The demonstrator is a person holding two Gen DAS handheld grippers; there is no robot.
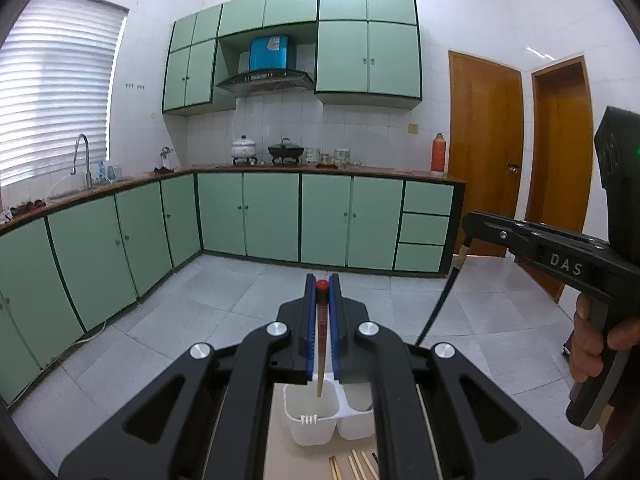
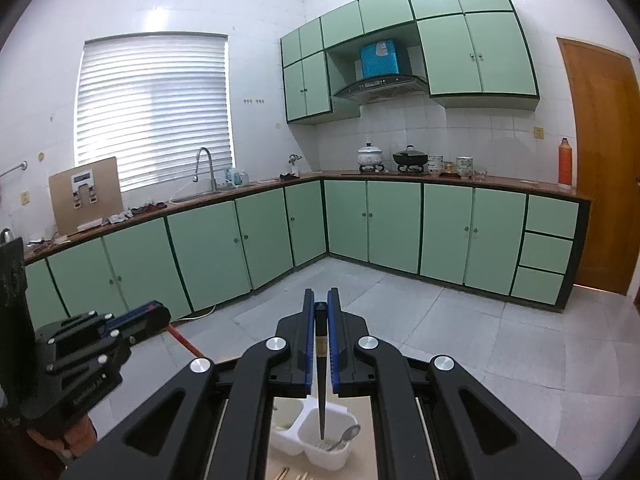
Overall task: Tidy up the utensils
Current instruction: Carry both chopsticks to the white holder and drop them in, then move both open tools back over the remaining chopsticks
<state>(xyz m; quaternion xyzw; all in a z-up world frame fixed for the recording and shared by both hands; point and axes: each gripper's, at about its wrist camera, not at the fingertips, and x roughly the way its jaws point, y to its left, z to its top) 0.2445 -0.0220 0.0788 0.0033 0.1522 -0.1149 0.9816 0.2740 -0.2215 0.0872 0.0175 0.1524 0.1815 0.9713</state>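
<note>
Below the left tongs (image 1: 322, 292) stands a two-compartment caddy (image 1: 310, 424) on the table (image 1: 288, 456); the chopstick (image 1: 322, 344) they grip hangs tip-down over its left compartment. Loose chopsticks (image 1: 354, 466) lie on the table nearer than the caddy. The right tongs (image 2: 319, 304) hold another chopstick (image 2: 321, 400) over the compartment containing a spoon (image 2: 347, 436).
</note>
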